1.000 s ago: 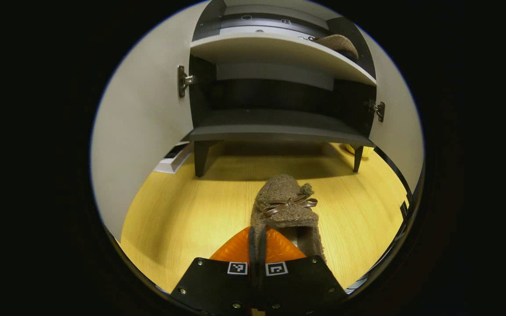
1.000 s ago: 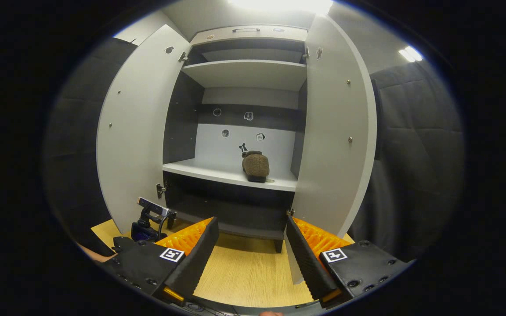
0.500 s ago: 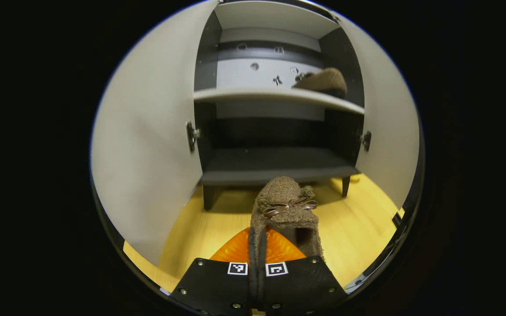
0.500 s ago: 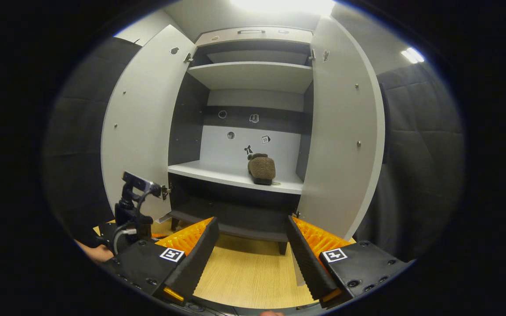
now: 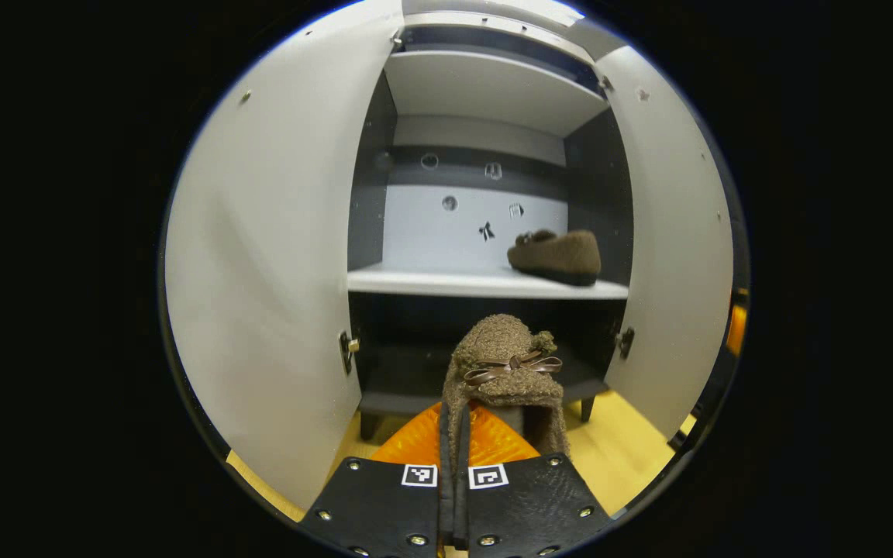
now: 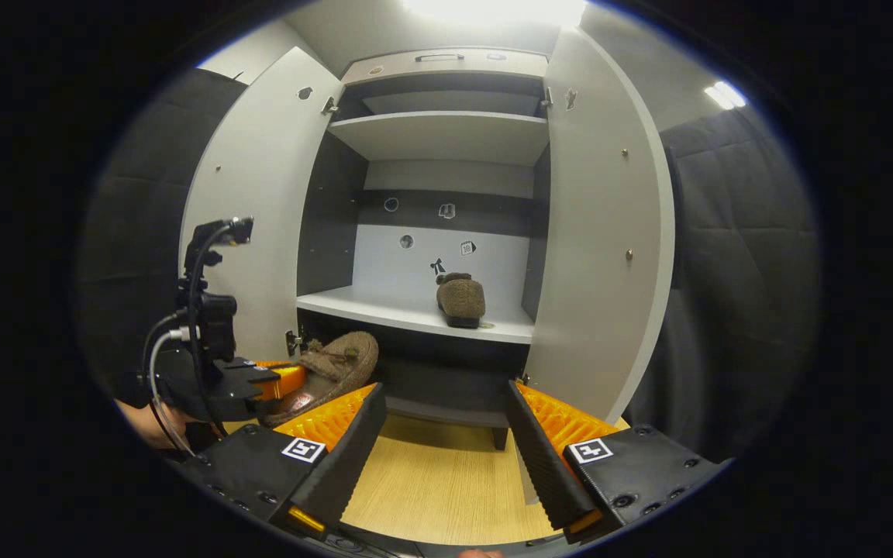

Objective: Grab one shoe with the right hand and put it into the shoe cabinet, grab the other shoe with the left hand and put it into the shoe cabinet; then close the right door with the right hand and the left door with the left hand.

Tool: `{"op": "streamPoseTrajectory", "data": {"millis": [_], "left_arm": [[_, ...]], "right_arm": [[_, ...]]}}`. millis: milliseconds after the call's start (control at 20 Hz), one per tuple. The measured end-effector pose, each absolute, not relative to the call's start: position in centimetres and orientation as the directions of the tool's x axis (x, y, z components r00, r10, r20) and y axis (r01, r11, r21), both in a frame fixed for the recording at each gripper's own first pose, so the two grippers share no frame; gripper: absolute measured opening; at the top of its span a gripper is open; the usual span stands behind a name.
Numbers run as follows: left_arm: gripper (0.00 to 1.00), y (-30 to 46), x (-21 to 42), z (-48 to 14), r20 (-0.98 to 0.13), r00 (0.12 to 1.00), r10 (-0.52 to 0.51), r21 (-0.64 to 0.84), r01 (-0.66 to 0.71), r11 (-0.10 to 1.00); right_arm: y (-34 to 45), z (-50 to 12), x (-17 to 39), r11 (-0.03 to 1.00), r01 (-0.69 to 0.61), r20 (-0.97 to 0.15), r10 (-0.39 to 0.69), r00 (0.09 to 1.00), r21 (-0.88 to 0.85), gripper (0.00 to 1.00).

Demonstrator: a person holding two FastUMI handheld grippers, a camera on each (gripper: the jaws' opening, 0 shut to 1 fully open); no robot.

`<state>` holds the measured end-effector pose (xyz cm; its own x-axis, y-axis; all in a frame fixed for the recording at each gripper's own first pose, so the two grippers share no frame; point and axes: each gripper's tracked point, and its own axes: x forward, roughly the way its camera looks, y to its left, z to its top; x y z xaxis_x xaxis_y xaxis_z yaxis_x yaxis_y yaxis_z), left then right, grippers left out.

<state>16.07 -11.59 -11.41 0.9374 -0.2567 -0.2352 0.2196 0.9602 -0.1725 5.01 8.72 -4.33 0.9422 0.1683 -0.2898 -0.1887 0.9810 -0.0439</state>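
Note:
My left gripper (image 5: 453,434) is shut on the side wall of a brown fuzzy shoe (image 5: 505,364) with a small bow, and holds it up in front of the open shoe cabinet (image 5: 485,283). In the right gripper view that left gripper (image 6: 276,381) carries the same shoe (image 6: 334,368) just below the white shelf (image 6: 408,314). The other brown shoe (image 6: 460,298) rests on that shelf toward its right side; the left gripper view shows this shoe (image 5: 556,257) too. My right gripper (image 6: 440,434) hangs open, with nothing between its fingers, well in front of the cabinet. Both doors (image 6: 249,209) (image 6: 601,232) stand wide open.
A dark lower shelf (image 5: 408,380) lies under the white one, and an upper shelf (image 6: 439,132) sits above. Yellow wooden floor (image 6: 431,484) spreads in front of the cabinet. Black padded cloth (image 6: 733,263) lines the right side. A hand (image 6: 140,422) holds the left gripper.
The left gripper has risen with its shoe from near the floor to just under the white shelf, coming into the right gripper view. The right gripper has barely moved.

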Motion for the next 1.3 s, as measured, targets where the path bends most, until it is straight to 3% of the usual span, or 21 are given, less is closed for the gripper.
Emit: {"op": "streamPoseTrajectory", "data": {"millis": [250,300,750,1300], "left_arm": [[0.00,-11.7,18.1,-7.3,-0.156,0.954,-0.255,-0.182,0.226,0.957],[0.04,-11.8,18.5,-6.5,-0.144,0.956,-0.256,-0.187,0.227,0.956],[0.00,-11.6,25.0,-1.1,-0.059,0.978,-0.202,-0.207,0.186,0.961],[0.00,-12.7,35.9,3.1,-0.038,0.989,-0.145,-0.210,0.134,0.968]], "right_arm": [[8.3,-4.3,5.1,0.984,-0.174,-0.284,0.157,0.946,-0.037,0.98],[8.2,-4.4,5.1,0.984,-0.174,-0.288,0.157,0.945,-0.032,0.98],[8.0,-5.4,5.3,0.985,-0.173,-0.306,0.166,0.937,0.004,0.98],[7.1,-6.8,5.7,0.987,-0.160,-0.331,0.162,0.930,0.032,0.98]]}}
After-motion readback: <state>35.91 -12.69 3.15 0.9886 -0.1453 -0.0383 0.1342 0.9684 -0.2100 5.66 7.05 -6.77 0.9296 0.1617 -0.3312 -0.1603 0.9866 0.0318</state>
